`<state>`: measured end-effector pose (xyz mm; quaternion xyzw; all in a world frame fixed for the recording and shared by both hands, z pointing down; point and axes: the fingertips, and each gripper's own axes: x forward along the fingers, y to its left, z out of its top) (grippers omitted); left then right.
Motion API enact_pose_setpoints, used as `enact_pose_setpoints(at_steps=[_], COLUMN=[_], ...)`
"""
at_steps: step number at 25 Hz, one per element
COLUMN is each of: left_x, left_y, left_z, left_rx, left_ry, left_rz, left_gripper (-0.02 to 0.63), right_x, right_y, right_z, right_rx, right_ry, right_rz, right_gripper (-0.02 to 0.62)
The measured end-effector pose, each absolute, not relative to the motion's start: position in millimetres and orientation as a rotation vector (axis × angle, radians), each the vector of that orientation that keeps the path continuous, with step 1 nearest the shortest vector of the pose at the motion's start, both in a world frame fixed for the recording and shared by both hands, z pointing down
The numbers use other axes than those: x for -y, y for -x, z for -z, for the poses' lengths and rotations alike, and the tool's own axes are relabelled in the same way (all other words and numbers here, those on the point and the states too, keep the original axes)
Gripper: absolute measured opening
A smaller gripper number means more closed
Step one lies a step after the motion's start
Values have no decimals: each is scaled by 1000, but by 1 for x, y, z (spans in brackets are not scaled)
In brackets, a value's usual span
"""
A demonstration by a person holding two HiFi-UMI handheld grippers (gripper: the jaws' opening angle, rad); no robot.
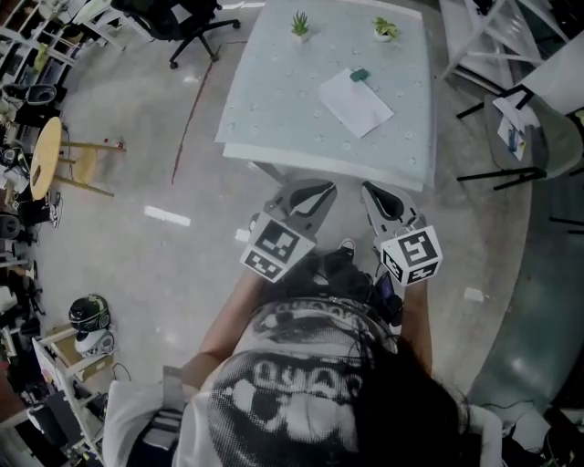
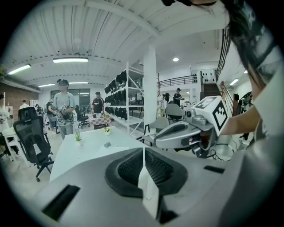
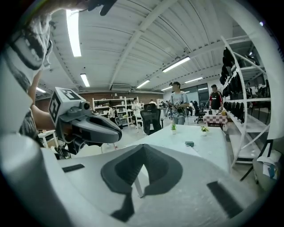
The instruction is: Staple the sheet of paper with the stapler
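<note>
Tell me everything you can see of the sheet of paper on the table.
The sheet of paper is white, plain and rectangular. It lies flat on the pale table, near its middle, turned askew to the table's edges. A small dark stapler sits at its far corner, on or against the edge; which cannot be told. Nothing else touches it.

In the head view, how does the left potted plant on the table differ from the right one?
The left plant has narrow leaves that stand upright; the right plant has leaves that spread low and wide. The left plant is taller and darker green; the right plant is paler, yellowish green. Both are small potted plants near the table's far edge.
</note>
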<state>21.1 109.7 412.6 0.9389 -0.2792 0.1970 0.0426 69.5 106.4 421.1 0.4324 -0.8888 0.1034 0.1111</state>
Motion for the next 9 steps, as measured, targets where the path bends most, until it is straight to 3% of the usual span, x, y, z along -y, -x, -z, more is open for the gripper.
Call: enact_pose_setpoints(at_steps=[9], left_x=[-106], left_y=[-6], left_z=[-413], left_rx=[805], left_ry=[-2892], left_rz=[-577], left_gripper=[12], right_x=[-102], right_y=[-52], right_z=[-419], right_rx=[2584], right_ry=[-1293], right_rz=[-293], right_gripper=[-3])
